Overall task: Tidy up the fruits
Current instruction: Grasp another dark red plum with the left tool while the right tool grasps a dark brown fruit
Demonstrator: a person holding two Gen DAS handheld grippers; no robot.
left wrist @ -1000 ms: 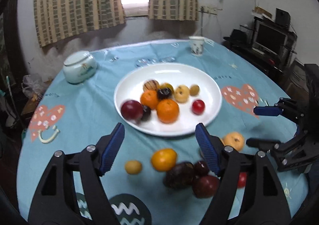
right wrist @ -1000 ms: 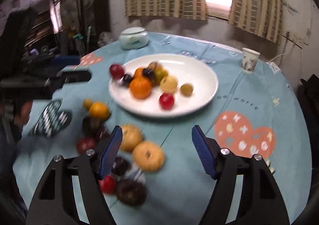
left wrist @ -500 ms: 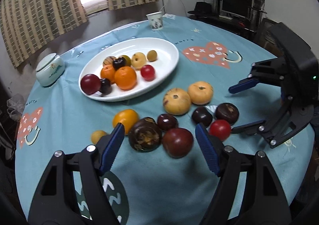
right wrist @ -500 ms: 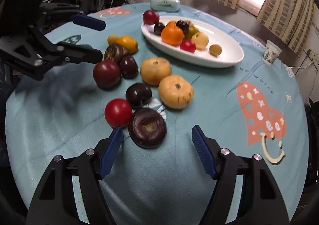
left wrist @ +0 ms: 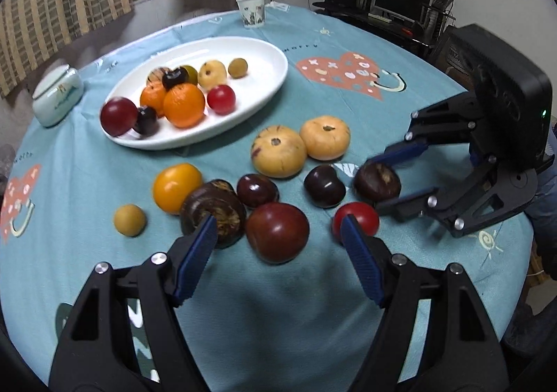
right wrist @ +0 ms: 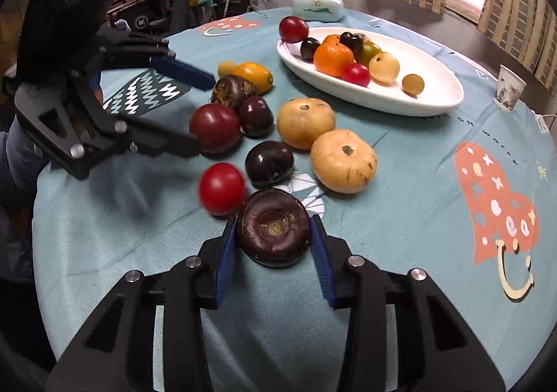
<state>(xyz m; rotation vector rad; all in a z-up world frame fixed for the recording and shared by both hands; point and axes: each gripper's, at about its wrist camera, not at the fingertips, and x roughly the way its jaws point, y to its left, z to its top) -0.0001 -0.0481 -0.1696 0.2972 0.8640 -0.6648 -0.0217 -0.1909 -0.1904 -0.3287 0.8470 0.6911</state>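
Note:
A white oval plate (left wrist: 264, 54) holds several fruits; it also shows in the right wrist view (right wrist: 442, 93). More fruit lies loose on the blue cloth. My right gripper (right wrist: 275, 239) is closed around a dark brown round fruit (right wrist: 273, 226), which also shows in the left wrist view (left wrist: 377, 180), resting on the cloth, pads touching both sides. A red tomato (right wrist: 221, 187) lies just left of it. My left gripper (left wrist: 278, 246) is open, its fingers either side of a dark red plum (left wrist: 277, 232). It also shows in the right wrist view (right wrist: 195, 113).
Two pale yellow squat fruits (left wrist: 278, 155) (left wrist: 324, 137), an orange fruit (left wrist: 177, 186) and another dark brown fruit (left wrist: 213, 207) lie between plate and grippers. A lidded ceramic jar (left wrist: 57, 96) and a paper cup (left wrist: 251, 11) stand at the far edge.
Both grippers moved in toward the loose fruit. My right gripper closed from wide open onto the dark brown fruit. My left gripper came down around the dark red plum, still open.

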